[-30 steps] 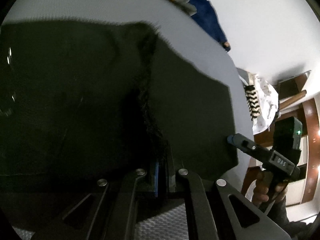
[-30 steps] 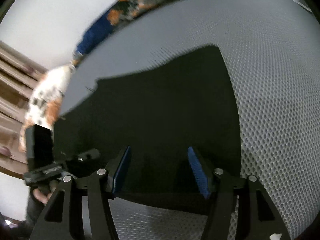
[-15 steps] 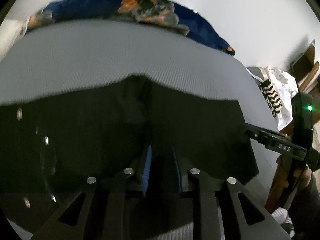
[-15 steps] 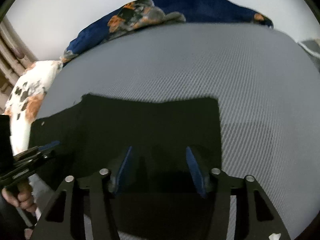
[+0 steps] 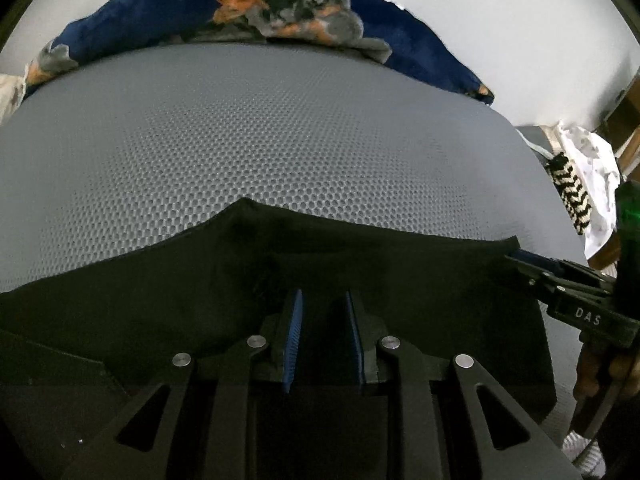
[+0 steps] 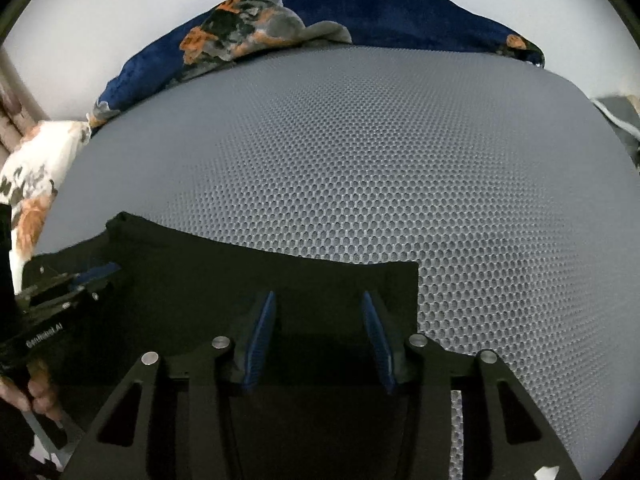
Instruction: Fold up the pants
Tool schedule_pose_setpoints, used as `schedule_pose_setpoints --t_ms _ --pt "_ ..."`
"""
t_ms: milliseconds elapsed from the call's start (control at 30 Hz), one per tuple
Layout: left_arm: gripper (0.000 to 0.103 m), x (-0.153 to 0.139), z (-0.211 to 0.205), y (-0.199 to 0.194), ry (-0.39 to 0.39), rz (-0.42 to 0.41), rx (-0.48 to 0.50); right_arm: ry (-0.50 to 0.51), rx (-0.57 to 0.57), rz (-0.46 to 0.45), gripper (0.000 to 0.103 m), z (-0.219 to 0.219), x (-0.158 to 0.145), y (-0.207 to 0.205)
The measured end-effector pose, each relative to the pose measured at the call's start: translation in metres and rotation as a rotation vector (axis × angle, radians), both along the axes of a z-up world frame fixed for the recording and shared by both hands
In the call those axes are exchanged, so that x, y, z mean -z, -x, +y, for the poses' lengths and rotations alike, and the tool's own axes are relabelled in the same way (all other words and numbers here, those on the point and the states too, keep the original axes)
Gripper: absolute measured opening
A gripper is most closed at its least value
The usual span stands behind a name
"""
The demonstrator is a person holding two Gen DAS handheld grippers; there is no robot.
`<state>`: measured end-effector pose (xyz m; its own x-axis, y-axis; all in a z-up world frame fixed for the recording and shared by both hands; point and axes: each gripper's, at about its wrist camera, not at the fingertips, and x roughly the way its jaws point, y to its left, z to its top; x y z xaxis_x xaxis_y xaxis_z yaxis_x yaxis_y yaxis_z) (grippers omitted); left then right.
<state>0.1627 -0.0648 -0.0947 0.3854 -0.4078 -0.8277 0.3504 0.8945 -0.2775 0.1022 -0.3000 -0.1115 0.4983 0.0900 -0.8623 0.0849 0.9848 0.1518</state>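
Observation:
The black pants lie flat on the grey mesh surface, their far edge running across the left wrist view. My left gripper hovers over them, its blue pads a small gap apart with nothing pinched. In the right wrist view the pants end in a square corner on the right. My right gripper stands over that end with its jaws closing, the pads still well apart and not pressing on cloth. Each gripper shows at the edge of the other's view: right gripper, left gripper.
A dark blue blanket with orange flowers lies along the far edge of the grey mesh surface. White patterned cloth sits at one side. A person's hand holds the right gripper's handle.
My left gripper let go of the pants and opened a little. Both grippers drew back toward the near side, so more bare mesh shows beyond the pants. The right jaws narrowed.

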Motion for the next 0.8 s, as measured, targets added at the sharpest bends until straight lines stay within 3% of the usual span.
schedule_pose_setpoints --t_ms 200,400,600,800 --pt "0.024 -0.001 -0.001 0.004 -0.016 -0.016 0.011 -0.004 -0.004 -0.009 0.043 0.001 0.001 0.001" --pt "0.046 -0.008 -0.007 0.02 -0.05 -0.011 0.057 0.031 -0.014 -0.036 0.043 0.008 -0.004 0.007" --pt "0.046 -0.012 -0.001 0.05 -0.058 -0.026 0.059 0.077 -0.032 -0.093 0.043 0.019 -0.023 0.025" --pt "0.047 -0.009 0.009 0.081 -0.07 -0.029 0.047 0.059 -0.058 -0.076 0.045 0.031 -0.025 0.049"
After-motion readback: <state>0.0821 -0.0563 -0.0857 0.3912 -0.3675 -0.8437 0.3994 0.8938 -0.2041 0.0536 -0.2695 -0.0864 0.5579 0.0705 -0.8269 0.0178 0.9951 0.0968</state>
